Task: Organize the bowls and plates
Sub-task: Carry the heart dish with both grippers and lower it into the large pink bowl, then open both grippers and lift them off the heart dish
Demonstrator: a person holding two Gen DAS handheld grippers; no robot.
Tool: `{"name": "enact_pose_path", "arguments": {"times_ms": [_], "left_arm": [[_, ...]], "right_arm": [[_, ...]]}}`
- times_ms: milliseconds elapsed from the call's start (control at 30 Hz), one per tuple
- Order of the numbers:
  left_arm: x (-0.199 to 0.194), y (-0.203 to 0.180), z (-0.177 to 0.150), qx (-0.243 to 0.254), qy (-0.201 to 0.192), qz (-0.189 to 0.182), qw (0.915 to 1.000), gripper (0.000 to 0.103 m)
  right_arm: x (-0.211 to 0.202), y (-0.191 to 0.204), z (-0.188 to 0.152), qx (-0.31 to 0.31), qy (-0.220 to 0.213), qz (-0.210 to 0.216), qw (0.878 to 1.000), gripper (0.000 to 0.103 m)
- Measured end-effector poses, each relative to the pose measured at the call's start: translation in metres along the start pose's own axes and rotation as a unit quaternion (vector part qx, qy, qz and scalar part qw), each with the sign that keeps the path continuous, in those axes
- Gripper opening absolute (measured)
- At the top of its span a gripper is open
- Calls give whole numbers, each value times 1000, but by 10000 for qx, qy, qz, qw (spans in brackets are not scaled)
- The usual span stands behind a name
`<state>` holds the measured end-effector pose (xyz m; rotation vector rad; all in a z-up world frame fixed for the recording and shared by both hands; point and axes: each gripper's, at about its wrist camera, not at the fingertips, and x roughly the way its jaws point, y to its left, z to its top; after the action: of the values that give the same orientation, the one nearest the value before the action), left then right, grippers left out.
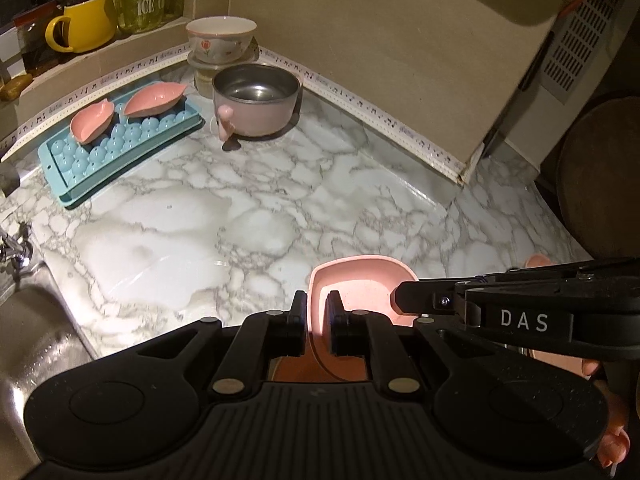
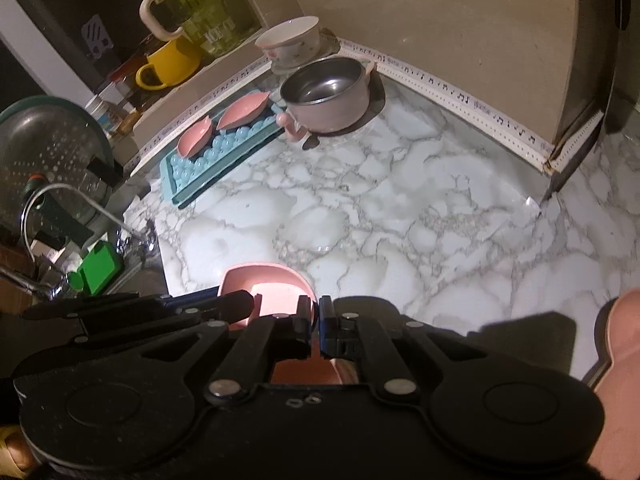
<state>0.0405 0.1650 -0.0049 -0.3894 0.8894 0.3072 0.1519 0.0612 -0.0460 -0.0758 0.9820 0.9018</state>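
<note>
Sink [image 1: 36, 320] steel fills the far left of the left wrist view, with a blue ice tray [image 1: 120, 152] beyond it bearing two pink leaf-shaped dishes [image 1: 154, 98]. Further right stands a pink steel-lined bowl [image 1: 256, 100], and behind it a floral bowl [image 1: 221, 38] stacked in the corner. Nearer, over the marble counter [image 1: 280, 200], a pink square plate [image 1: 356, 288] is carried by both tools at once. The left gripper [image 1: 316, 316] is clenched on the plate's left rim, and the right gripper [image 2: 318, 320] is clenched on the opposite rim; its fingers also reach in from the right of the left view.

The plate is probably on its way toward the dishes at the back. To do this well, both hands should travel together at matching speed and height so the rim neither twists nor slips, keeping the plate level and clear of the pink bowl's knob handle [image 1: 225, 122].
</note>
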Motion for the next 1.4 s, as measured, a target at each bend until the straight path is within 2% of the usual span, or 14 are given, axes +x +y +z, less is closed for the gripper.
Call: {"name": "enact_pose_path", "arguments": {"times_ms": [267,433,867,967,1267,1400], "left_arm": [[0,4,-25,84,243,-33,9997,10],[-1,-1,-35,342,322,-72,9989,10],[23,-4,-44,603,650,48,9960,10],[25,-4,-44,591,673,51,9960,10],[21,-6,-43,629,572,86,9963,10],[14,-4,-43,609,471,59,9970,10]], "right_arm": [[5,8,-28,-47,228,-57,9997,3],[4,10,-41,-50,326,-119,9994,3],[18,11,-53,-124,583,-340,9976,8],[18,12,-53,-143,576,-338,9977,12],[17,10,-51,-121,597,-321,9976,13],[11,11,-50,-137,507,-296,9982,19]]}}
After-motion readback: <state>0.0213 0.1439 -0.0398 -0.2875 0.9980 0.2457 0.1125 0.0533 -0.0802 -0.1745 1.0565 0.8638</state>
